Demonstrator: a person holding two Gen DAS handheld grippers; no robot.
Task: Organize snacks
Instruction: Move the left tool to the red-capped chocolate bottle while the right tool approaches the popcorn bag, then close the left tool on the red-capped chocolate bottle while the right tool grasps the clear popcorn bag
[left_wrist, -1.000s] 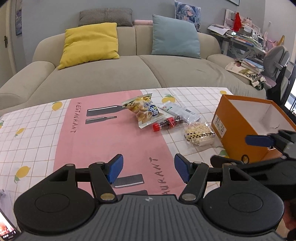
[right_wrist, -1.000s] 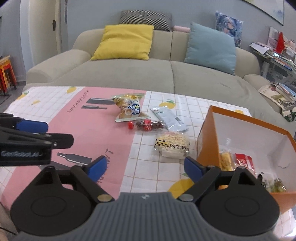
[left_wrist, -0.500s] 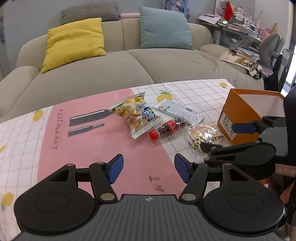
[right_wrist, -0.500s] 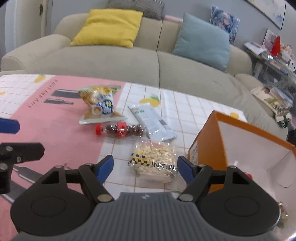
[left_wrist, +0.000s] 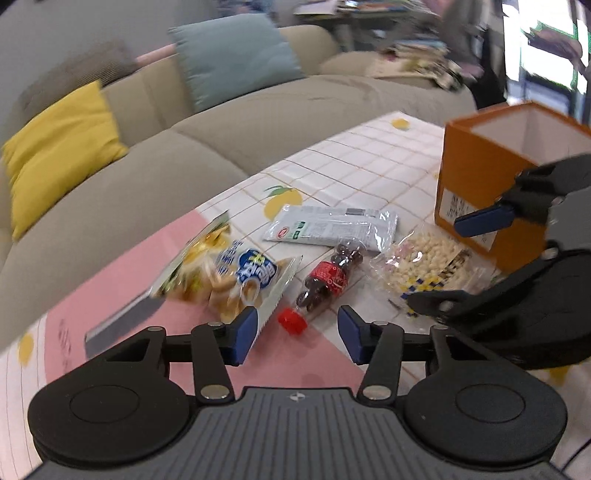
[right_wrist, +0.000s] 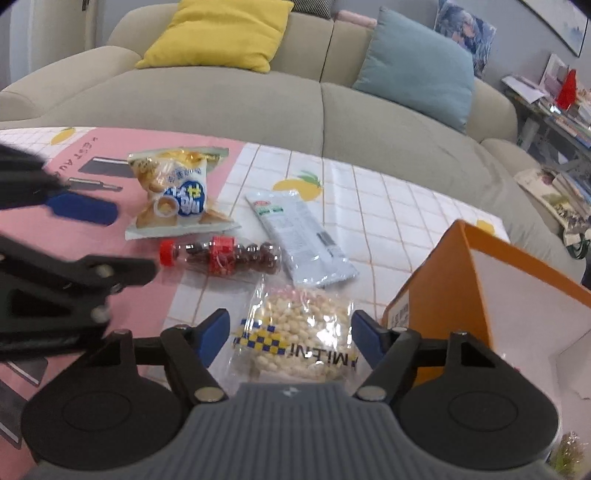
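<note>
Several snacks lie on the table. A small bottle of dark candies with a red cap (left_wrist: 325, 282) (right_wrist: 225, 254) lies just ahead of my open left gripper (left_wrist: 295, 334). A yellow and blue snack bag (left_wrist: 225, 273) (right_wrist: 175, 192) lies to its left. A white flat packet (left_wrist: 332, 227) (right_wrist: 299, 240) lies behind. A clear bag of pale puffs (left_wrist: 424, 264) (right_wrist: 299, 336) sits between the fingers of my open right gripper (right_wrist: 290, 336), beside the orange box (left_wrist: 491, 184) (right_wrist: 480, 295).
The table carries a pink and white checked cloth (right_wrist: 388, 206). A beige sofa (right_wrist: 295, 103) with a yellow and a teal cushion stands behind it. The orange box holds a few snacks at its bottom. A cluttered desk (right_wrist: 561, 107) stands at the far right.
Both grippers have moved forward and down toward the snacks. The left now faces the candy bottle; the right now straddles the bag of puffs. Both stay open.
</note>
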